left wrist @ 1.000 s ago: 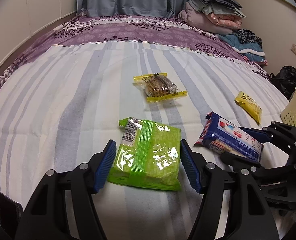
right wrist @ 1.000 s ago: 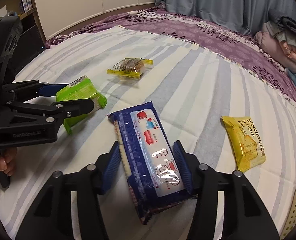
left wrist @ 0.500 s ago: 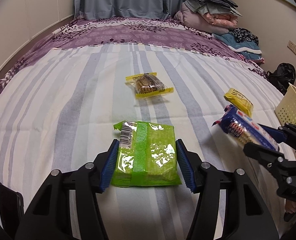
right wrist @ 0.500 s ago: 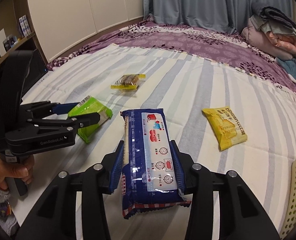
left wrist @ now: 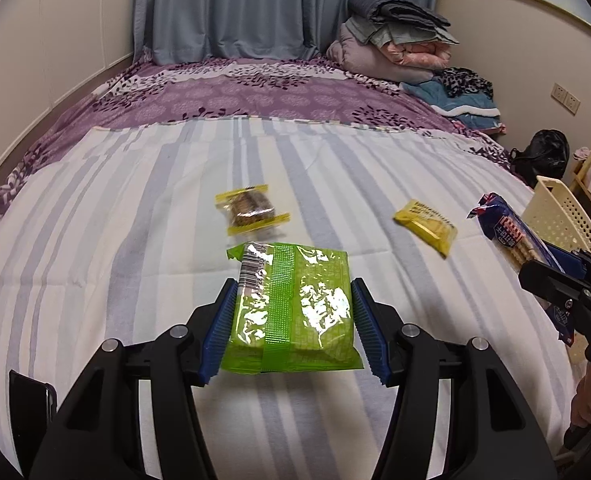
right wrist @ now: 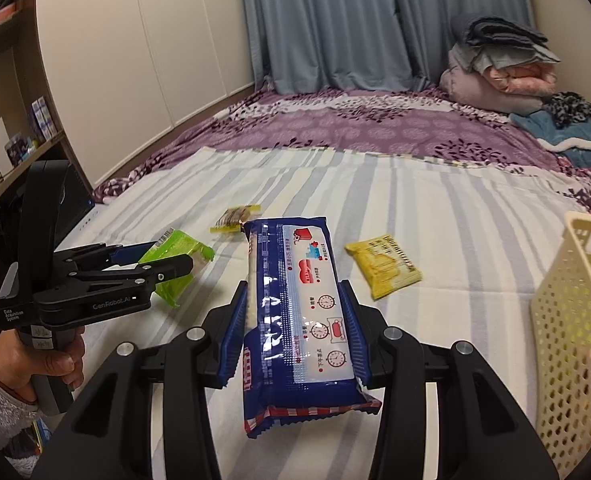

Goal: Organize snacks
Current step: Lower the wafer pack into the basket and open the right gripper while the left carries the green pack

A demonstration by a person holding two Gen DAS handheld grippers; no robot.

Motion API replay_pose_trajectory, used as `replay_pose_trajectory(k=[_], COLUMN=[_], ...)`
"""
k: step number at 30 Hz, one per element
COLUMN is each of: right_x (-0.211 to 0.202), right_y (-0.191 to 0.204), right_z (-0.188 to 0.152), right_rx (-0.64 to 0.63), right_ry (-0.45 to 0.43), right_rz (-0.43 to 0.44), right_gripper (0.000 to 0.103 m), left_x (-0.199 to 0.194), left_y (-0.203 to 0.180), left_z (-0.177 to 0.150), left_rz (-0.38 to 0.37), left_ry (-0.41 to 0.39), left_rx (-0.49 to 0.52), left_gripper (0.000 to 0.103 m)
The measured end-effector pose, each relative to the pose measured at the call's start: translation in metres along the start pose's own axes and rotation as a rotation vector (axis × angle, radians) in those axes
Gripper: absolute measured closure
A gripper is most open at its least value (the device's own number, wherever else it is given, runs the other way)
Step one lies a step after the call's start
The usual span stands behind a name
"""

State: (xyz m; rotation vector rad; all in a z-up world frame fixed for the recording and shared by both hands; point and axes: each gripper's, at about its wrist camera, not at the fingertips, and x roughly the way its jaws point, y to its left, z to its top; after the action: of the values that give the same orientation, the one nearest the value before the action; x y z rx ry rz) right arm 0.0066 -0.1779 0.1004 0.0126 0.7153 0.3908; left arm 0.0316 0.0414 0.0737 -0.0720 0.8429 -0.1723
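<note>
My left gripper (left wrist: 293, 322) is shut on a green snack pack (left wrist: 291, 304) and holds it above the striped bed sheet (left wrist: 95, 240). My right gripper (right wrist: 295, 320) is shut on a long blue cracker pack (right wrist: 299, 300), lifted off the bed; the pack also shows in the left wrist view (left wrist: 511, 236). A yellow snack packet (right wrist: 383, 268) and a small yellow-edged cookie packet (right wrist: 235, 216) lie on the sheet ahead; both also show in the left wrist view, the packet (left wrist: 427, 226) and the cookie (left wrist: 251, 210). The left gripper with the green pack (right wrist: 175, 256) shows at the left of the right wrist view.
A cream perforated basket (right wrist: 575, 320) stands at the right edge of the bed, and shows in the left wrist view (left wrist: 563, 220). A purple patterned cover (left wrist: 255, 96) and folded blankets (left wrist: 395, 48) lie at the far end. Cupboards (right wrist: 135, 40) line the left wall.
Both grippers closed on their packs and lifted them off the sheet. The right gripper rose and swung toward the basket with the blue pack.
</note>
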Motion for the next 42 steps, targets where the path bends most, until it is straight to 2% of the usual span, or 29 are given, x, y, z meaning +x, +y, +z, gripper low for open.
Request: replay_pose_trajectory(k=[10, 23, 31, 42], right_x=[-0.062, -0.122, -0.143, -0.155], right_y=[-0.062, -0.135, -0.166, -0.187], right_z=[-0.008, -0.037, -0.057, -0.075], right_rx=[0.133, 0.271, 0.336, 0.371], right_ry=[-0.116, -0.198, -0.212, -0.205], right_rz=[-0.109, -0.25, -0.318, -0.404], right_gripper=[0.059, 0.059, 0.059, 0.059], left_x=[-0.019, -0.028, -0.032, -0.029], left_y=[-0.052, -0.125, -0.155, -0.183], left_z=[0.016, 0.029, 0.033, 0.032], left_rz=[-0.066, -0.133, -0.163, -0.188], left_ry=[-0.033, -0.052, -0.059, -0.047], left_rx=[0.082, 0.191, 0.241, 0.292], left_gripper=[0.045, 0.045, 0.045, 0.045])
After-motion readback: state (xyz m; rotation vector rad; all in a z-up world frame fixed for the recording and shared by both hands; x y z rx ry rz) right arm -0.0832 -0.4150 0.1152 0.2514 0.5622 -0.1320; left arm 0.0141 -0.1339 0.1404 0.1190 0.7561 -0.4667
